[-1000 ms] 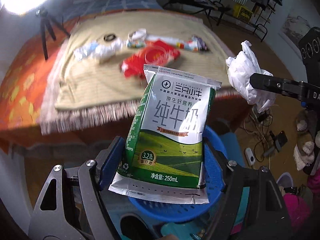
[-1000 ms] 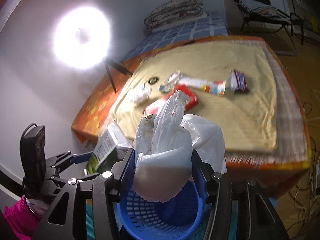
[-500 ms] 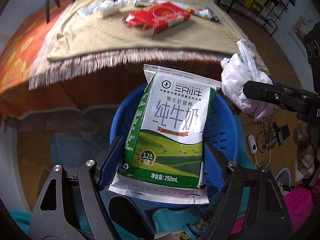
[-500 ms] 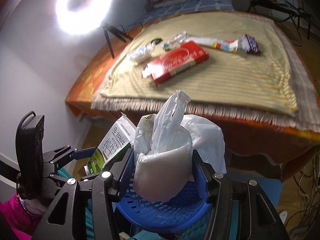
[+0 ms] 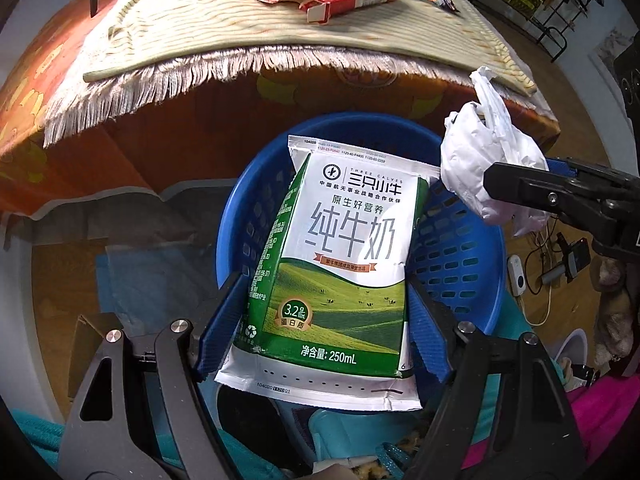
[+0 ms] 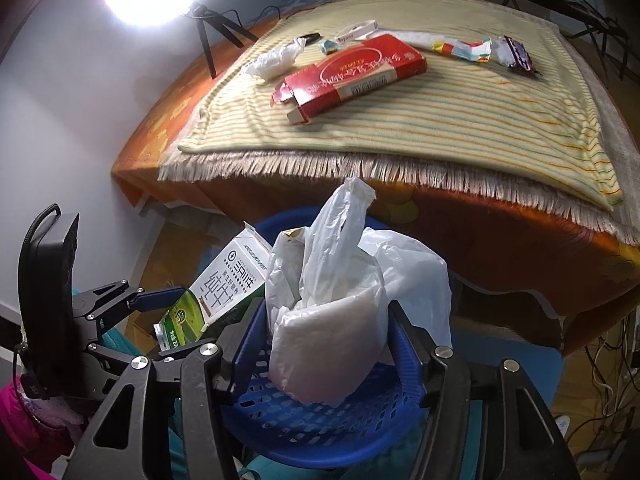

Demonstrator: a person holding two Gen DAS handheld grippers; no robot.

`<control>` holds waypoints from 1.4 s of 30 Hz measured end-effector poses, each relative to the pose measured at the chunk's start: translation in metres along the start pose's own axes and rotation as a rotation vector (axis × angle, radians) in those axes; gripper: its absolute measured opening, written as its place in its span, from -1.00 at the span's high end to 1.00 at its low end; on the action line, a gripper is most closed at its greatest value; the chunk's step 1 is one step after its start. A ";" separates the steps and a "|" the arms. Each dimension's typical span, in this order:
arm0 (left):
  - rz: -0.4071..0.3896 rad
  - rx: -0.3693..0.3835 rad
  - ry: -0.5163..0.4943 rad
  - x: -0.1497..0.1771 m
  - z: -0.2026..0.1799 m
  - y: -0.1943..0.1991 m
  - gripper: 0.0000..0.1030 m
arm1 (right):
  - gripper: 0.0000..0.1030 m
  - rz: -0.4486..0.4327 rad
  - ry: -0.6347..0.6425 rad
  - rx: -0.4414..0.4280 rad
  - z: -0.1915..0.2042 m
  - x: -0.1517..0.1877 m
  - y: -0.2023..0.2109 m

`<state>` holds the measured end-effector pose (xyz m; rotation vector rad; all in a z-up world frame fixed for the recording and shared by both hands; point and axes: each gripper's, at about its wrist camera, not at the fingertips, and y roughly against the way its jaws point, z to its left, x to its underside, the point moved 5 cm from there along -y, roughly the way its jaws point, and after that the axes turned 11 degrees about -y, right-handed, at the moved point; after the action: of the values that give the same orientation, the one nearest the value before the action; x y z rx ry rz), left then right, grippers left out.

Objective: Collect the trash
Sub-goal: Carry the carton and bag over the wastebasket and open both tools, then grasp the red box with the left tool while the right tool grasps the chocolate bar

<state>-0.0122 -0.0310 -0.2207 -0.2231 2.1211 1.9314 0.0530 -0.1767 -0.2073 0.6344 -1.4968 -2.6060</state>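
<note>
Your left gripper [image 5: 324, 320]: clamped on a 250 mL milk carton [image 5: 340, 264], held above the blue perforated basket [image 5: 460, 268]; basket rim showed on both sides of the carton. Your right gripper [image 6: 320, 344]: jaws opening, white plastic bag [image 6: 336, 304] between them, blue pads at its sides, over the same basket; the two loads were near, not touching. On the striped fringed blanket [image 6: 460, 120] beyond: red box [image 6: 352, 76], crumpled tissue [image 6: 276, 60], wrappers [image 6: 480, 50]; fringe edge hung just behind the basket.
</note>
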 end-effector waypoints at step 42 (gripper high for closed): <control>0.026 0.001 0.023 -0.004 0.007 -0.010 -0.57 | -0.66 0.016 -0.077 0.059 -0.017 -0.009 -0.012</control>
<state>-0.0043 -0.0252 -0.2299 -0.2200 2.1500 1.9514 0.0691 -0.1815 -0.2221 0.5311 -1.5990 -2.6115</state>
